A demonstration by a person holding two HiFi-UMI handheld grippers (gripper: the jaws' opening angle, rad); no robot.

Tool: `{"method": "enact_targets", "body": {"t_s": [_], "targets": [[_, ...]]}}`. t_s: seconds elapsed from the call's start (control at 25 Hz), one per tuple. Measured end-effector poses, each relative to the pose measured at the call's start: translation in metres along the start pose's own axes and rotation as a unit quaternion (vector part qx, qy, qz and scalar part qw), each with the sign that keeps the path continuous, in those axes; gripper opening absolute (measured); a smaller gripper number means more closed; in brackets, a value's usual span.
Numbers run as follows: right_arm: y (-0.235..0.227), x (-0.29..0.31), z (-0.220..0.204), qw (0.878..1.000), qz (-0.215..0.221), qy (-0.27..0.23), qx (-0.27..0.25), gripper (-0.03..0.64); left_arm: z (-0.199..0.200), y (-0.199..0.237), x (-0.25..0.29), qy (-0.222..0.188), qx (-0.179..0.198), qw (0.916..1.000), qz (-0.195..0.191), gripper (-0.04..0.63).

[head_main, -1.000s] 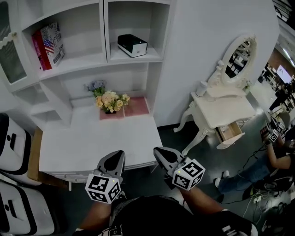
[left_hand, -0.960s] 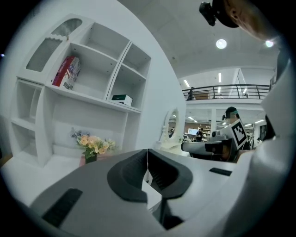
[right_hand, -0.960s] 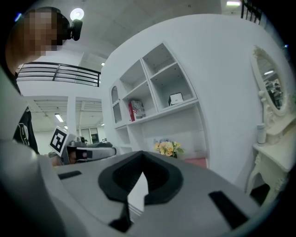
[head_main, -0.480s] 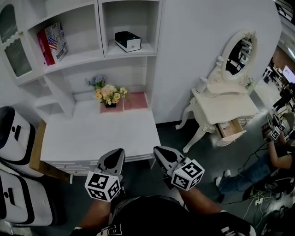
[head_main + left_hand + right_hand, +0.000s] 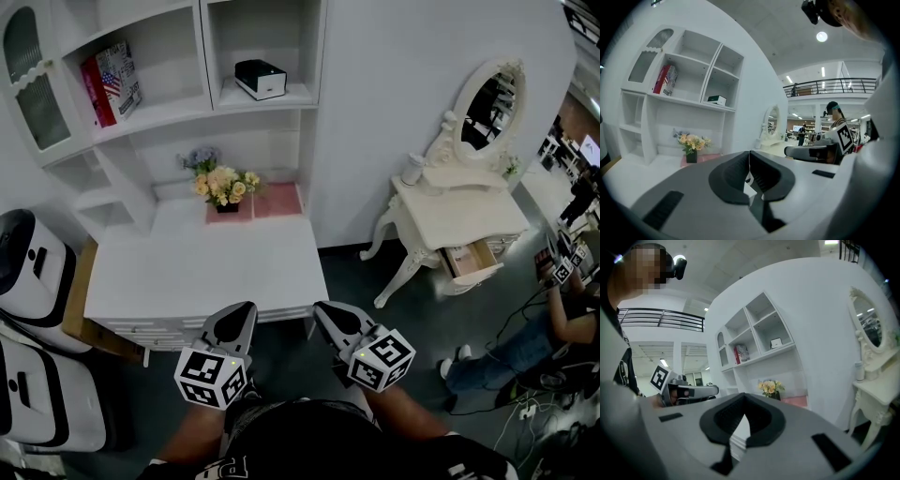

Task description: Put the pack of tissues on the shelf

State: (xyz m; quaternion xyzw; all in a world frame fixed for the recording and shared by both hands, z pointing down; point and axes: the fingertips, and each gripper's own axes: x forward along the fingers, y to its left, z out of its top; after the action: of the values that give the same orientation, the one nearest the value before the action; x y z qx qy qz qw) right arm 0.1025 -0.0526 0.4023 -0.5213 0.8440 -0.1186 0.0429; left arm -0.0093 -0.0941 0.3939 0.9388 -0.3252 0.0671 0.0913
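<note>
The pack of tissues (image 5: 260, 79), a black and white box, lies in the upper right shelf compartment (image 5: 272, 98); it also shows small in the left gripper view (image 5: 717, 100) and the right gripper view (image 5: 776, 342). My left gripper (image 5: 236, 314) and right gripper (image 5: 328, 312) hang side by side close to my body, in front of the white desk's front edge and far below the shelf. Both have their jaws together with nothing between them, as the left gripper (image 5: 749, 152) and right gripper (image 5: 744, 394) show in their own views.
Red books (image 5: 111, 82) stand in the upper left compartment. A flower pot (image 5: 222, 184) and pink mat (image 5: 277, 201) sit at the back of the white desk (image 5: 206, 267). A vanity table (image 5: 459, 211) with an open drawer stands right. White cases (image 5: 28, 272) stand left; a person (image 5: 553, 319) sits far right.
The shelf and desk have slid slightly in the head view as my head moved. Both grippers stay shut in about the same place.
</note>
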Motion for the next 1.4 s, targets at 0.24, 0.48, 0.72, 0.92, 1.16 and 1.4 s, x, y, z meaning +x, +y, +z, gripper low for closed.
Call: {"method": "enact_targets", "body": {"t_s": [0.24,0.48,0.72,0.92,1.16,1.4], "targets": [[0.005,-0.004,-0.001,1.000,0.006,-0.002,-0.002,0.008,0.006,-0.011,-0.002,-0.005,0.012,0.9999,-0.007,0.015],[0.007,-0.008,0.002,1.000,0.007,-0.006,-0.005,0.008,0.006,-0.014,-0.005,-0.002,0.015,0.9999,-0.007,0.015],[0.007,-0.010,0.003,1.000,0.007,-0.010,-0.005,0.008,0.006,-0.017,-0.005,-0.003,0.016,0.9998,-0.007,0.015],[0.009,-0.012,0.002,1.000,0.006,-0.009,-0.003,0.008,0.006,-0.018,-0.006,-0.003,0.016,0.9998,-0.007,0.015],[0.008,-0.011,0.003,1.000,0.008,-0.009,-0.005,0.008,0.007,-0.019,-0.006,-0.006,0.015,0.9999,-0.005,0.015],[0.007,-0.010,0.004,1.000,0.009,-0.007,-0.005,0.008,0.010,-0.019,-0.004,-0.007,0.014,0.9999,-0.006,0.015]]}}
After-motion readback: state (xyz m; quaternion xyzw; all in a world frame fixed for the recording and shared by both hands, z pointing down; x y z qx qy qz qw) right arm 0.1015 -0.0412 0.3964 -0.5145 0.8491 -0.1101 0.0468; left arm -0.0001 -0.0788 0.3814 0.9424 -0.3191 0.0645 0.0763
